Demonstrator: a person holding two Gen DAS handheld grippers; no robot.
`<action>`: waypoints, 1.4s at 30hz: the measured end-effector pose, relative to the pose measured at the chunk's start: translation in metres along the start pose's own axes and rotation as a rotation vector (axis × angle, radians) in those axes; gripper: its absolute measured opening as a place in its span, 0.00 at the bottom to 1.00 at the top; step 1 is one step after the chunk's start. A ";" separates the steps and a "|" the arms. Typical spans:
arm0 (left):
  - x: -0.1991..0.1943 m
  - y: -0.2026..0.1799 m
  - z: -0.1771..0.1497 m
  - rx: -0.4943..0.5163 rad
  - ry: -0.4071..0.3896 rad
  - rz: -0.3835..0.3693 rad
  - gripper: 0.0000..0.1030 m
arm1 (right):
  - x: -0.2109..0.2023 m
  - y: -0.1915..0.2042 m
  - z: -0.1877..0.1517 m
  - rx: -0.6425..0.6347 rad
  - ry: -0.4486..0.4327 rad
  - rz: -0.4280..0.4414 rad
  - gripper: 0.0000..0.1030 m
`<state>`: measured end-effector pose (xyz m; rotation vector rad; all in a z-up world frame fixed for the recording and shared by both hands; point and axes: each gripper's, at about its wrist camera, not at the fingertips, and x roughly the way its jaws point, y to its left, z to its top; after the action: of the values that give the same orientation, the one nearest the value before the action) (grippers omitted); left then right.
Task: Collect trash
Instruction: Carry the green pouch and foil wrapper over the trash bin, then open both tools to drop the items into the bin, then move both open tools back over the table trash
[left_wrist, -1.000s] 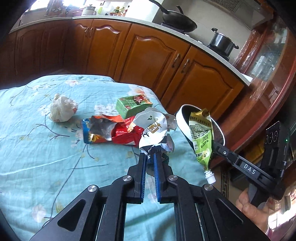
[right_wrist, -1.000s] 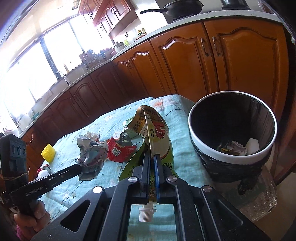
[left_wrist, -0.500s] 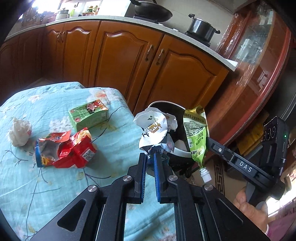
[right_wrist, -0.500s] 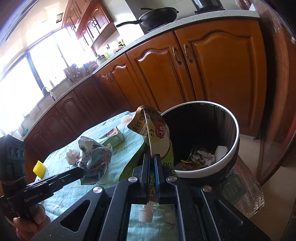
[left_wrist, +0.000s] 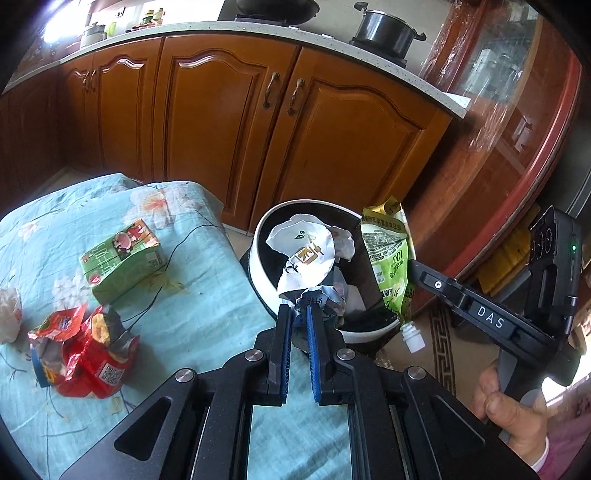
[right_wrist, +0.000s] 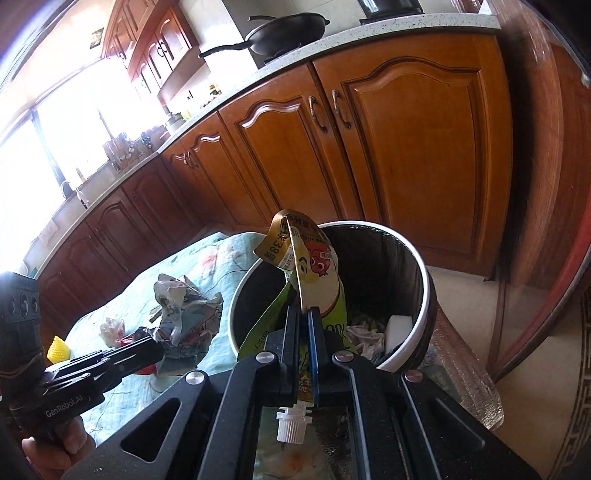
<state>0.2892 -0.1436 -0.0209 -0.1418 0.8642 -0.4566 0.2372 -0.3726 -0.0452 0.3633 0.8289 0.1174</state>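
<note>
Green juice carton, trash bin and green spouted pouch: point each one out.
green juice carton (left_wrist: 122, 264), left wrist view, on its top face.
trash bin (right_wrist: 419, 258), right wrist view, on its white rim.
green spouted pouch (left_wrist: 391, 266), left wrist view, on its printed front.

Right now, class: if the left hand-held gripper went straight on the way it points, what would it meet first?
Probably the bin: the left hand-held gripper, shut on a crumpled wrapper, points into its opening, though depth is unclear.

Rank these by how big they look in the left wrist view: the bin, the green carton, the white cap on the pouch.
1. Bin, largest.
2. Green carton, clearly smaller, though it lies at a similar distance on the cloth.
3. White cap, smallest by far.
</note>
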 end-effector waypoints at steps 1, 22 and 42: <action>0.005 -0.001 0.003 0.005 0.006 0.002 0.07 | 0.003 -0.002 0.003 -0.002 0.005 -0.007 0.04; 0.066 -0.020 0.030 0.030 0.076 0.029 0.27 | 0.037 -0.030 0.019 0.033 0.085 -0.058 0.12; -0.028 0.029 -0.053 -0.073 -0.046 0.060 0.49 | 0.003 0.013 -0.025 0.068 -0.003 0.086 0.85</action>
<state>0.2431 -0.1023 -0.0443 -0.1922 0.8384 -0.3647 0.2213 -0.3524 -0.0585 0.4632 0.8157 0.1689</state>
